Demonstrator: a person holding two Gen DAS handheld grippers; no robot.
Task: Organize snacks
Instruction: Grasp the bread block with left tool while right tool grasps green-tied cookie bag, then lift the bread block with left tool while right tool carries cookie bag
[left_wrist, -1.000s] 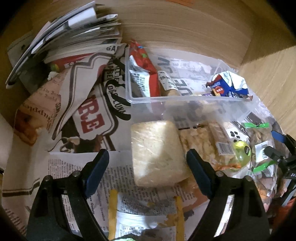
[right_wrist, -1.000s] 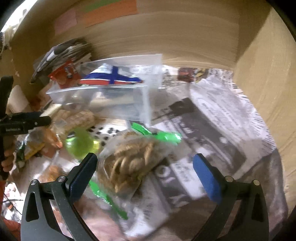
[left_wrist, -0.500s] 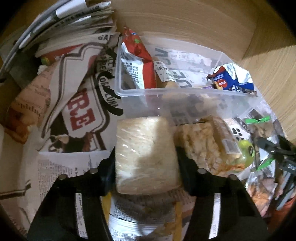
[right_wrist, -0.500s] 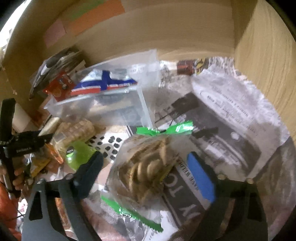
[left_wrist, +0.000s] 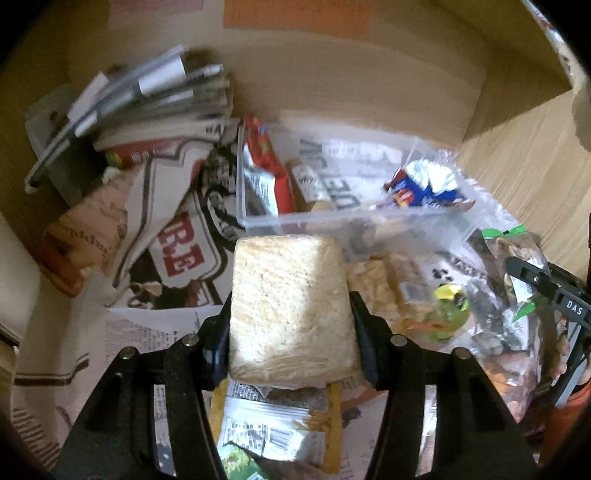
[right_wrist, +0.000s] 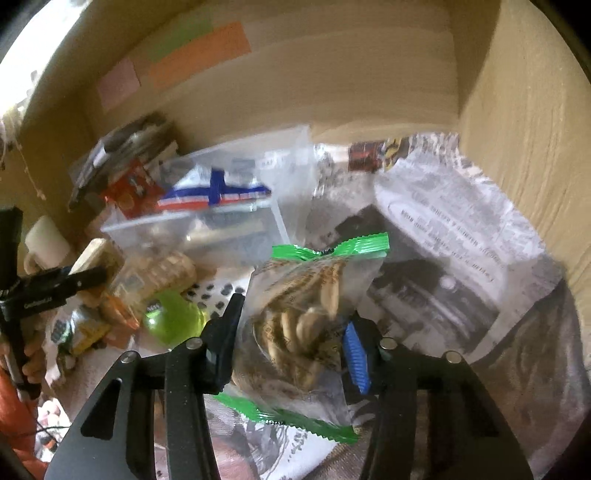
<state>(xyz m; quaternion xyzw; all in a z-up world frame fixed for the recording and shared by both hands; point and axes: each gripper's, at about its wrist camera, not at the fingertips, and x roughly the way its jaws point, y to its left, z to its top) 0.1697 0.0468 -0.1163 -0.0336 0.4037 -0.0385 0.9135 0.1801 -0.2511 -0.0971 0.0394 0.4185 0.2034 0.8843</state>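
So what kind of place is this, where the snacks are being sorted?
Probably the inside of a wooden cupboard or shelf at home. Wood panels close in the back and side, newspaper lines the floor, and a clear plastic bin holds snack packets.

The print on the newspaper (right_wrist: 461, 236) is smeared way too much by blur to be read. The yellow snack packet (left_wrist: 273, 432) is half buried under the pale noodle block (left_wrist: 290, 314) and cut off by the bottom edge. The clear plastic bin (right_wrist: 229, 229) contents can't really be made out through the blur.
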